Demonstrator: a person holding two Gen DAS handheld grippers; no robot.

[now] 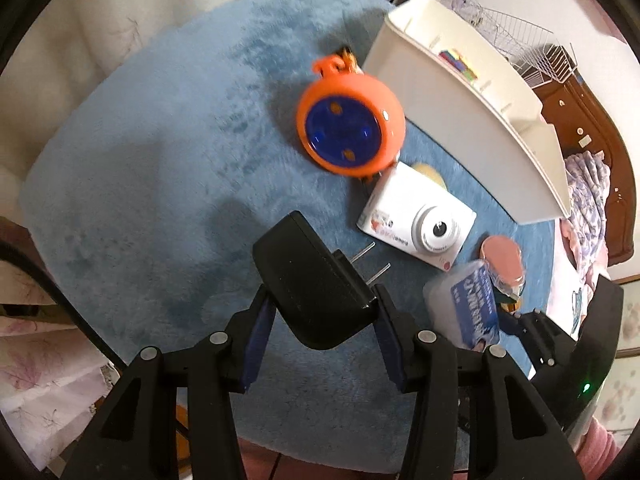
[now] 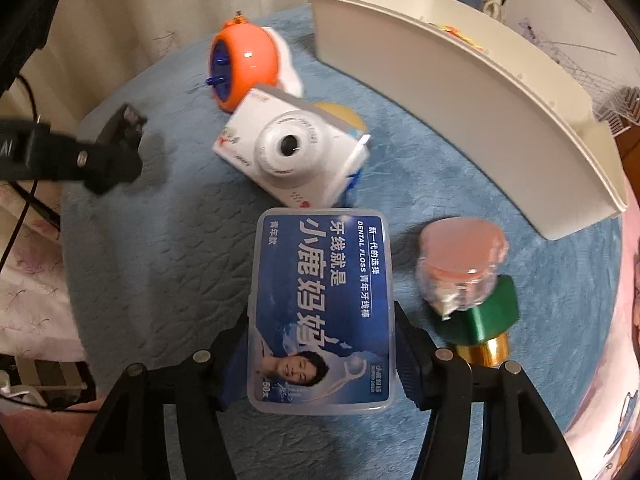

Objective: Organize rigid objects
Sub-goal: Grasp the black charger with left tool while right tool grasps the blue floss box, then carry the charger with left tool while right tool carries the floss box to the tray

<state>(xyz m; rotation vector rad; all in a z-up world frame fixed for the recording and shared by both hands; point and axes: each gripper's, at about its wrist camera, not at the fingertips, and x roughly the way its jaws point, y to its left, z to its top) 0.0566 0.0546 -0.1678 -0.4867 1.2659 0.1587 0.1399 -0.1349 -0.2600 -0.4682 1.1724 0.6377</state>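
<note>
My left gripper (image 1: 320, 296) is shut on a black plug-in power adapter (image 1: 308, 276), held above the blue fluffy mat (image 1: 160, 160) with its two metal prongs pointing right. In the right wrist view that gripper and the adapter (image 2: 116, 148) hover at the left, blurred. My right gripper (image 2: 322, 320) grips a clear dental floss box (image 2: 320, 280) with a blue label, its pads pressing on both long sides. A long white bin (image 2: 460, 92) stands at the back right of the mat, with small colourful items inside.
On the mat lie an orange round toy with a blue face (image 1: 348, 124), a white toy camera (image 1: 416, 224), a pink-lidded clear jar (image 2: 460, 256) and a green and gold bottle (image 2: 484, 320). A curtain hangs behind; bedding and wire baskets are off to the right.
</note>
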